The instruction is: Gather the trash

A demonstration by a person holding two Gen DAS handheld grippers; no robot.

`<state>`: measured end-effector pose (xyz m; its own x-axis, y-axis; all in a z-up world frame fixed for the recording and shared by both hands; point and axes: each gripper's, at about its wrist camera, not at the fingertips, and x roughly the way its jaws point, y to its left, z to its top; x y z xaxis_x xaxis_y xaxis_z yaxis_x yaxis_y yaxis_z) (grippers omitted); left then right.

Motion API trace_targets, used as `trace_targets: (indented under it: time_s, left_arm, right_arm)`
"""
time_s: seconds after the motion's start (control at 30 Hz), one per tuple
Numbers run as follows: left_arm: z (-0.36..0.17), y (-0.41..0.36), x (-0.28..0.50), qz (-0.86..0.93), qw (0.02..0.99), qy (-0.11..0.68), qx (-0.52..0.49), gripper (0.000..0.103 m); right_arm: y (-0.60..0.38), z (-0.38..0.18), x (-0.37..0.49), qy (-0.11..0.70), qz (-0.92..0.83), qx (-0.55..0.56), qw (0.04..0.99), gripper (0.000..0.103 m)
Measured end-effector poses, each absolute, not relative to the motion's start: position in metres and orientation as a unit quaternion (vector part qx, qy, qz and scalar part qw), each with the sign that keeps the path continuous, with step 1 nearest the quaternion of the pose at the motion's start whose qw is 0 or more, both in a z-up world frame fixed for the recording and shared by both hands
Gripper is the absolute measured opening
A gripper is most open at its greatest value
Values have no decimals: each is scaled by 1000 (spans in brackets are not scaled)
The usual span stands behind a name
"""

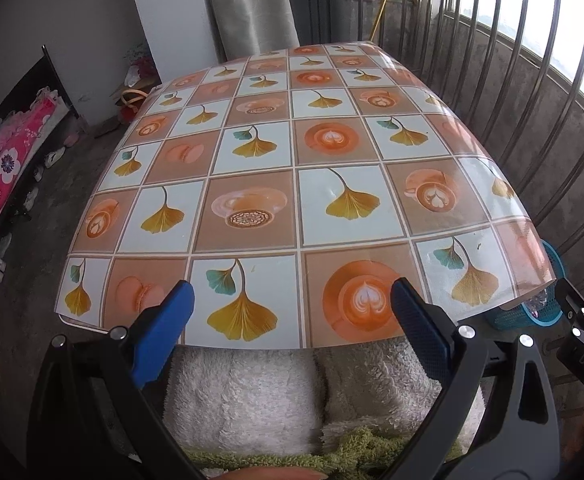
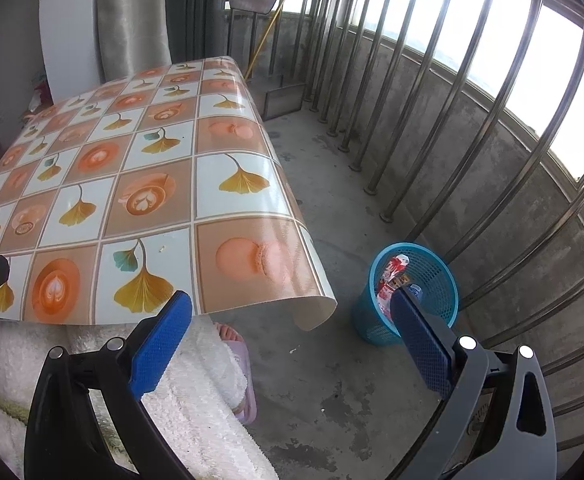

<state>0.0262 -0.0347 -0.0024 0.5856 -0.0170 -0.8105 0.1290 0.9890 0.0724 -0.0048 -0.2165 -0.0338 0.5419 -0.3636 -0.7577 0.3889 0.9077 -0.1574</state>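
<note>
Standing upright on the concrete floor (image 2: 312, 380) at lower right of the right wrist view, the blue mesh wastebasket (image 2: 432, 280) holds a red-and-white wrapper (image 2: 392, 276), its long axis near vertical, leaning against the inner wall, beside a clear bottle top (image 2: 415, 290). The left gripper (image 1: 292, 304) hangs with fingers spread wide and empty over the desk (image 1: 251, 160) near edge, the basket only peeking out at far right. The right gripper (image 2: 292, 312) is likewise wide and empty; its right finger overlaps the basket's near rim. Open floor lies between the desk's curled tablecloth corner (image 2: 316, 316) and the metal railing (image 2: 492, 120).
</note>
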Motion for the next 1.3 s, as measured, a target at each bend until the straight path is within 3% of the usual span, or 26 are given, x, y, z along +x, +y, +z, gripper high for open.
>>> trace_targets:
  time_s: [1.3]
  left_arm:
    - [2,-54,21,-76,888,449,65,94]
  right_arm:
    - [-231,-28,-18,416,-237,35,877,97]
